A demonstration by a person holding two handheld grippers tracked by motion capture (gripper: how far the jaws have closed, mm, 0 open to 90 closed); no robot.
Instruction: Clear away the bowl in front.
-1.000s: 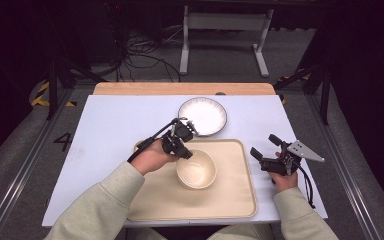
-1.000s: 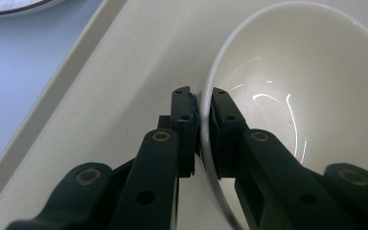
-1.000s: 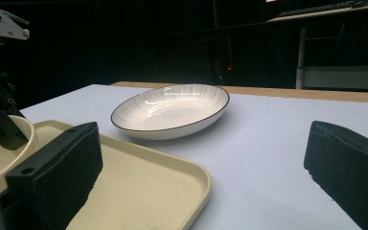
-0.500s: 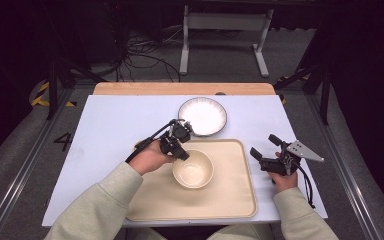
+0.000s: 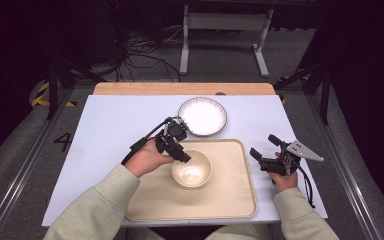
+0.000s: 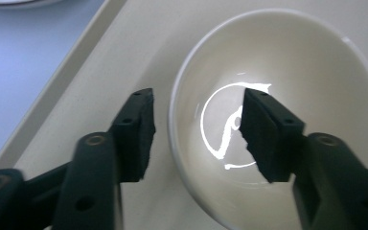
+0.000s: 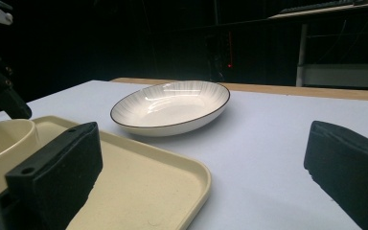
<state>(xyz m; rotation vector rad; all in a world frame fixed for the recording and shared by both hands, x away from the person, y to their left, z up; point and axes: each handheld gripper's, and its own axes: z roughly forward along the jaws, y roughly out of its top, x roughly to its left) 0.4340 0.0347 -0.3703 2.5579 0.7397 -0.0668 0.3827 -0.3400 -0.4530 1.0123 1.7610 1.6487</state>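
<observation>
My left gripper (image 6: pixel 196 136) has just been opening astride the bowl (image 5: pixel 191 169) rim on the tray (image 5: pixel 235 200), pads clear, so I judge the bowl placed; right gripper (image 5: pixel 265 148) gapes empty beside the tray.

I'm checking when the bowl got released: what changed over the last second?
The left gripper has just opened, its jaws now astride the bowl's rim without pressing it, so the bowl is let go on the tray. The right gripper, plate and tray stayed put.

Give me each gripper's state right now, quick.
Left gripper: jaws have just been opening, now open astride the cream bowl's rim, not pressing it.
Right gripper: jaws open, holding nothing, beside the tray.
</observation>
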